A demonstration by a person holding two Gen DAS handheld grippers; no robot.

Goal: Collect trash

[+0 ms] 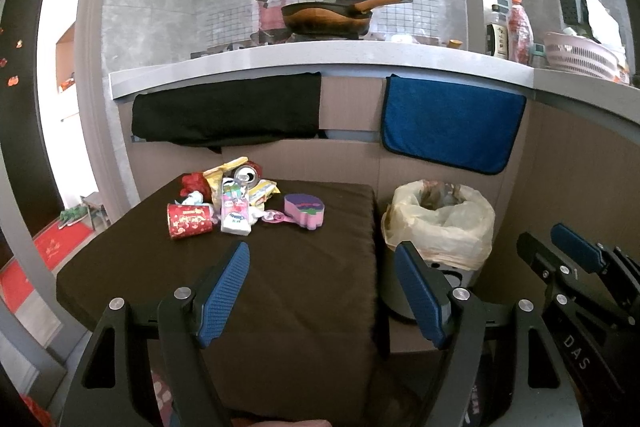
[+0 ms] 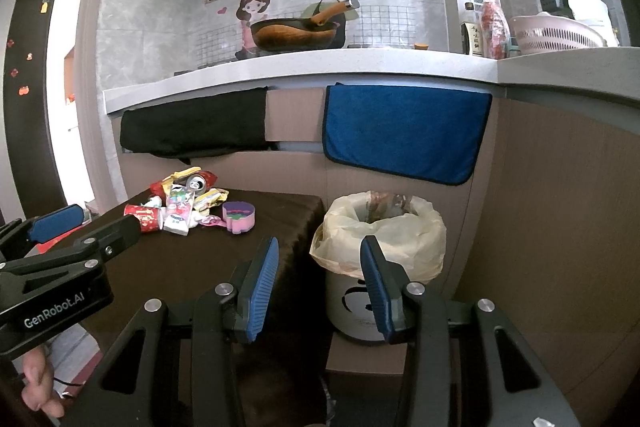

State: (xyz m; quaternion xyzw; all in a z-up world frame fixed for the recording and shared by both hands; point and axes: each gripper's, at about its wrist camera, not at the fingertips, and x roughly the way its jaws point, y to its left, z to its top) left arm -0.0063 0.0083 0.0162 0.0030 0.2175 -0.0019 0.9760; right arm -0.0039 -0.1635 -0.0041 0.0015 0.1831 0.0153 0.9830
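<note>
A pile of trash lies at the far left of the dark brown table (image 1: 280, 287): a red paper cup (image 1: 189, 221) on its side, a white tissue pack (image 1: 236, 217), a drink can (image 1: 247, 174), snack wrappers (image 1: 224, 169) and a pink and purple box (image 1: 305, 210). A bin (image 1: 438, 223) lined with a pale bag stands right of the table. My left gripper (image 1: 322, 257) is open and empty, held back over the table's near side. My right gripper (image 2: 319, 255) is open and empty, in front of the bin (image 2: 380, 239) and the table's right edge (image 2: 316, 211). The trash pile (image 2: 188, 207) also shows there.
A counter (image 1: 320, 57) with a wok (image 1: 326, 17), bottles and a pink basket (image 1: 576, 55) runs behind. A black cloth (image 1: 228, 111) and a blue towel (image 1: 452, 123) hang below it. Cabinet panels close the right side.
</note>
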